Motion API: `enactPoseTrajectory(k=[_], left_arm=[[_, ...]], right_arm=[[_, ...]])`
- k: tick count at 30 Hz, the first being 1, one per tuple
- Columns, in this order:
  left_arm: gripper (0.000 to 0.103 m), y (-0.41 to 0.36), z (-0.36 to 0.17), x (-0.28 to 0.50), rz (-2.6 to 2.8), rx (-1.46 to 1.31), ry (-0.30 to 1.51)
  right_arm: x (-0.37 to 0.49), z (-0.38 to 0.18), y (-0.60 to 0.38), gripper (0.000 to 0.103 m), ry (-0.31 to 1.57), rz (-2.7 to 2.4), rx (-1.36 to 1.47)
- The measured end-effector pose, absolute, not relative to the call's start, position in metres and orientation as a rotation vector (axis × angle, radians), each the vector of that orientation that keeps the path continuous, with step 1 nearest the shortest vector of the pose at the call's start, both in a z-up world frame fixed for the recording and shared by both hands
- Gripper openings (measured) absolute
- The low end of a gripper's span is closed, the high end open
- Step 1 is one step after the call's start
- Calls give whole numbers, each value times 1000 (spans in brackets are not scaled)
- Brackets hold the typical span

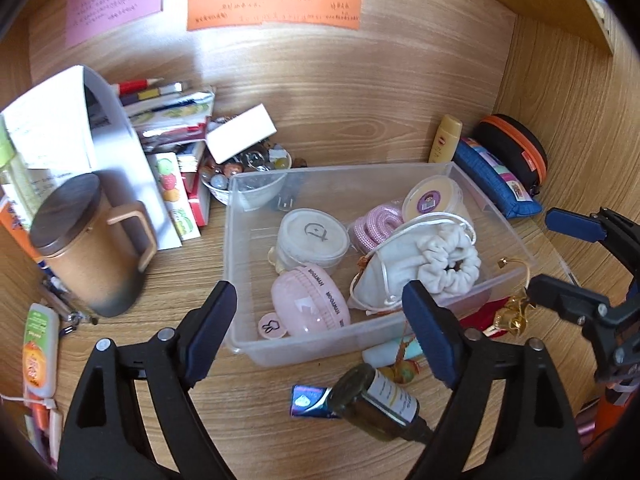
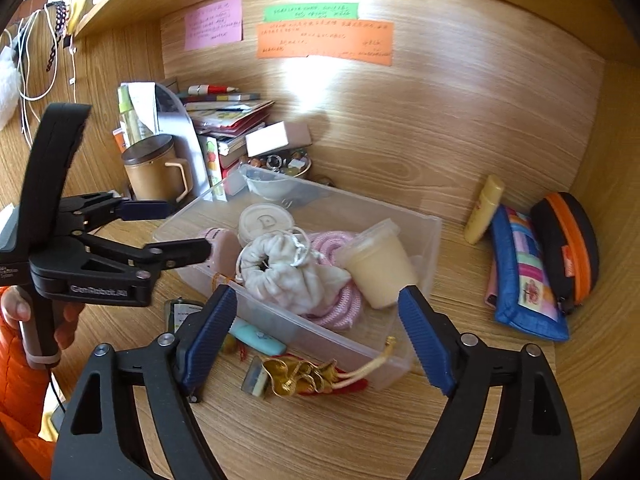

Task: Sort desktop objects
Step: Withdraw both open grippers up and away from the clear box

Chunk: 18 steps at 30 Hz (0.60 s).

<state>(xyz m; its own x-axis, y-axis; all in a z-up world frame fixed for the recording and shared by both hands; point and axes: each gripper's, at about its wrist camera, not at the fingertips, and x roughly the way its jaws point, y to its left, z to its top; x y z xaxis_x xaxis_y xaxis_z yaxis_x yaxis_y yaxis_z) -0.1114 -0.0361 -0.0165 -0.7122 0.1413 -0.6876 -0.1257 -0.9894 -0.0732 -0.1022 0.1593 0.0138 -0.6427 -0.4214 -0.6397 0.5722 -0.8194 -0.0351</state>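
Your one clear bin (image 1: pixel 400 330) sat on the surface, holding two round tubs, one white scrunchie (image 1: pixel 450 262) and one pink rope. Your left hand-held gripper (image 1: pixel 324 334) and right hand-held gripper (image 2: pixel 316 338) both gaped wide, gripping nothing, touching nothing.

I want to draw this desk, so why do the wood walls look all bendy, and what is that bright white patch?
Left wrist view: the fisheye lens bows the straight back wall and darkens the corners. Right wrist view: same bending, and the white patch is glare on the back wall below the orange note. The clear bin stays sharp in both views.
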Motion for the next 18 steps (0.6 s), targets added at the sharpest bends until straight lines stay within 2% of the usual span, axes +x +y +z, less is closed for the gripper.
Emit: enactPoseTrajectory(k=[2, 6, 18], left_arm=[[95, -40, -14, -104, 2801, -1105, -41], [95, -43, -15, -93, 2810, -1112, -43], [95, -33, -47, -72, 2735, -1222, -51]], right_arm=[[-99, 15, 167, 83, 294, -2427, 856], [-93, 13, 180, 86, 267, -2448, 863], [-89, -23, 197, 86, 208, -2432, 997]])
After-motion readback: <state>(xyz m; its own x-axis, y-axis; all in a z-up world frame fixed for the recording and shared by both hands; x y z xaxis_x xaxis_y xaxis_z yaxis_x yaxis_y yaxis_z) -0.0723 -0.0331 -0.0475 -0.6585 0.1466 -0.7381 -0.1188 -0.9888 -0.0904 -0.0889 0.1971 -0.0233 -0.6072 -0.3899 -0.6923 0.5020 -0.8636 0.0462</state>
